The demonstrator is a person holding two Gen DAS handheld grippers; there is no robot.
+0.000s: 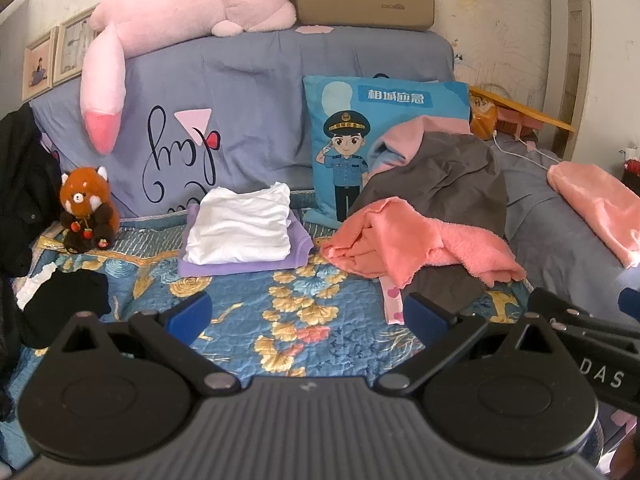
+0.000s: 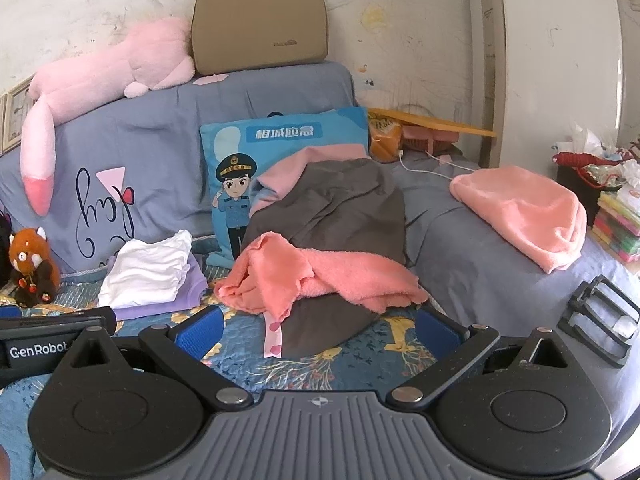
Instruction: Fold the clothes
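Note:
A loose heap of clothes lies on the bed: a coral fleece piece [image 1: 420, 240] [image 2: 320, 276] over a grey garment [image 1: 440, 176] [image 2: 340, 208], with a pink heart-print strip [image 2: 274, 334] sticking out below. To its left sits a folded stack, a white top [image 1: 240, 228] [image 2: 146, 272] on a purple one [image 1: 244, 266] [image 2: 160, 306]. My left gripper [image 1: 308, 320] is open over the floral quilt, short of both piles. My right gripper [image 2: 320, 330] is open too, its blue pads just in front of the grey garment's lower edge, nothing between them.
A blue cartoon cushion [image 1: 384, 120] leans behind the heap. A red panda toy [image 1: 86, 208] and a black garment [image 1: 68, 300] lie at the left. A folded coral blanket [image 2: 520, 212] rests on the grey sheet at the right. A black frame [image 2: 604, 316] sits at the bed's right edge.

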